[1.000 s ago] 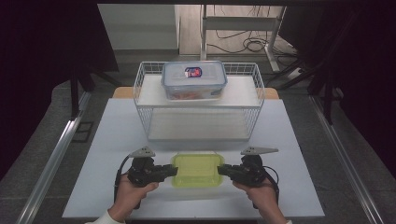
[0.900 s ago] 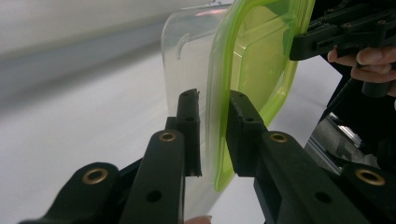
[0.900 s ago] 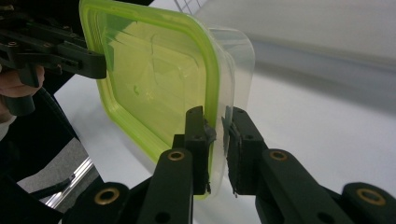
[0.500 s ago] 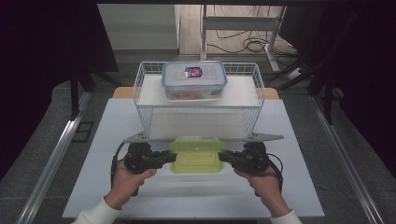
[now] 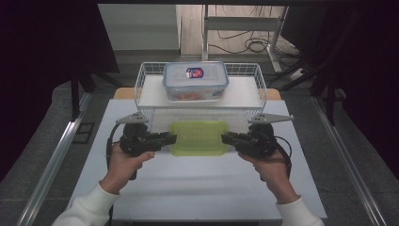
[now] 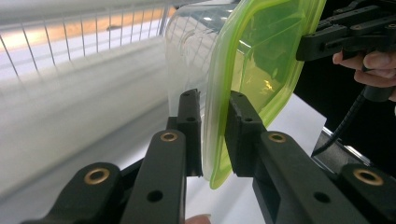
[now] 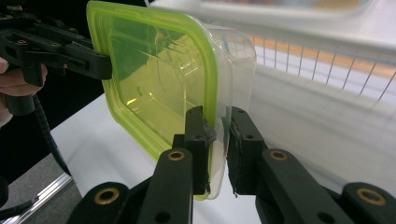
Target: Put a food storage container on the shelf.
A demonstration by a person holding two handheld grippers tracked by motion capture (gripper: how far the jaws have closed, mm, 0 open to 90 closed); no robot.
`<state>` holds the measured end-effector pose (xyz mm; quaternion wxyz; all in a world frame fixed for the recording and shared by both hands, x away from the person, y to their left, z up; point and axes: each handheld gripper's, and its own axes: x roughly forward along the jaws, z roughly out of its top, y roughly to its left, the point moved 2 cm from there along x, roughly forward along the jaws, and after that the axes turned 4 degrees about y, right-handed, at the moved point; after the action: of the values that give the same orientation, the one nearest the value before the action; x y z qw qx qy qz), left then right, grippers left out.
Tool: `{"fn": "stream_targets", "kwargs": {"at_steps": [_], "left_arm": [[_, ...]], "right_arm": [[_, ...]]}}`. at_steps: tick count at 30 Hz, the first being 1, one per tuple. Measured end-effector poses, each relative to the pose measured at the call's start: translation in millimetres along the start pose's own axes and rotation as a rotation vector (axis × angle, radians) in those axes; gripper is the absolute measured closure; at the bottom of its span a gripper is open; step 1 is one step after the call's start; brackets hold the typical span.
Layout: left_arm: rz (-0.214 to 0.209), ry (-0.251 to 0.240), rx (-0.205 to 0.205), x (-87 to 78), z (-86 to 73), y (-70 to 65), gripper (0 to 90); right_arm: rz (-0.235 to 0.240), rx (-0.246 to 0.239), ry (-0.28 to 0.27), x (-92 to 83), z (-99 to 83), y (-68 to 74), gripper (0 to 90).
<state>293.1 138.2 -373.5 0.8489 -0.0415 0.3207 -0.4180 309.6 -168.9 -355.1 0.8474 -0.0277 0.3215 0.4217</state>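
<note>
I hold the green-lidded container (image 5: pixel 199 138) between both tools, above the bench (image 5: pixel 197 188), just before the wire basket (image 5: pixel 141 87). My left hand-held gripper (image 5: pixel 170 139) clamps its left rim; my right hand-held gripper (image 5: pixel 227 139) clamps the right.

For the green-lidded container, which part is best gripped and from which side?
The short-end rims of the green-lidded container, one from each side, level. The lid's lip juts past the clear tub there, giving a thin edge; the left gripper and right gripper clamp it so.

Green-lidded container (image 5: pixel 199 138) higher, nearer wire basket (image 5: pixel 141 89).
</note>
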Motion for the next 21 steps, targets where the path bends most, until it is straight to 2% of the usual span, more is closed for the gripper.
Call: {"fn": "stream_targets", "kwargs": {"at_steps": [8,12,15,21], "left_arm": [[0.02,-0.014,0.015,-9.5,26.4,2.9,78.7],[0.019,-0.027,0.016,-16.7,46.1,7.5,78.6],[0.025,-0.037,0.04,-21.6,62.9,10.3,78.6],[0.038,-0.045,0.052,-26.2,97.5,17.8,79.0]], "right_arm": [[-0.007,-0.015,-0.021,-5.2,28.9,-1.4,79.1],[-0.003,-0.017,-0.029,-6.4,47.1,-3.8,79.1],[-0.007,-0.017,-0.035,-8.0,61.5,-5.8,79.1],[-0.029,-0.032,-0.049,-13.4,95.1,-12.4,79.1]]}}
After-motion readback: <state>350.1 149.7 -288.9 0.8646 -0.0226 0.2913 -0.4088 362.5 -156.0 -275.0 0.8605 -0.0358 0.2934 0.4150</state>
